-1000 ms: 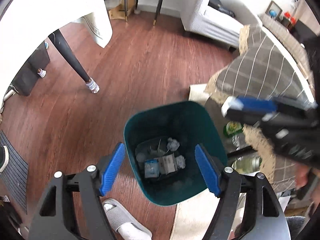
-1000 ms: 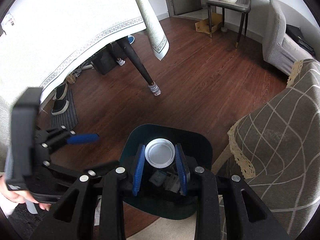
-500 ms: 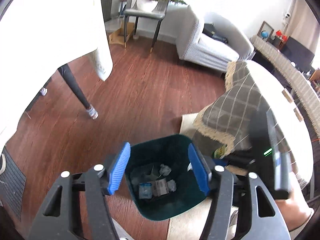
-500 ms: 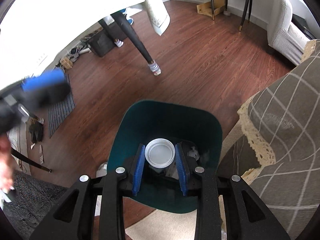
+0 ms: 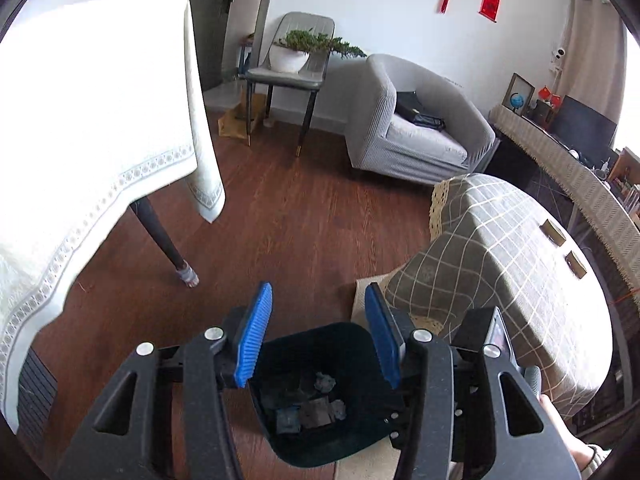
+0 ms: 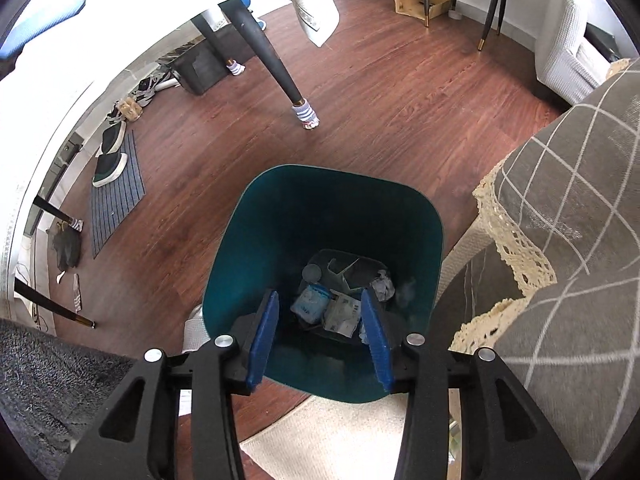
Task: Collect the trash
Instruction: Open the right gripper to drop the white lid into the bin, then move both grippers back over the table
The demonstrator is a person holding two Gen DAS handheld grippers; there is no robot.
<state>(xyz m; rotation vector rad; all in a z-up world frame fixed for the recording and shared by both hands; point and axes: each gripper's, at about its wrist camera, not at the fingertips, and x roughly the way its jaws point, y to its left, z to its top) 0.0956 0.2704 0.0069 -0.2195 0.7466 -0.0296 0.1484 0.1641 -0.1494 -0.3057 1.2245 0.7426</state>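
A teal trash bin (image 6: 280, 220) stands on the wood floor, holding crumpled paper, a blue packet (image 6: 310, 300), a printed wrapper (image 6: 342, 314) and a pale round lid (image 6: 312, 271). My right gripper (image 6: 319, 298) hangs straight over the bin's mouth. Its jaws are opening and nothing is between them. My left gripper (image 5: 318, 296) is higher, over the bin's (image 5: 340, 340) far rim, with its jaws closing on nothing. A blurred blue pad of the left gripper (image 6: 40, 20) shows at the top left of the right wrist view.
A table with a white cloth (image 5: 80, 140) and a dark leg (image 6: 276, 64) stands to the left. A checked-cloth surface (image 6: 560, 240) stands close on the right. A beige rug (image 6: 340, 440) lies under the bin's near side. Shoes on a mat (image 6: 116, 184) lie far left.
The right gripper's jaws have spread and the white lid they held has dropped out of them. The left gripper has risen and tipped upward, and its jaws have narrowed.
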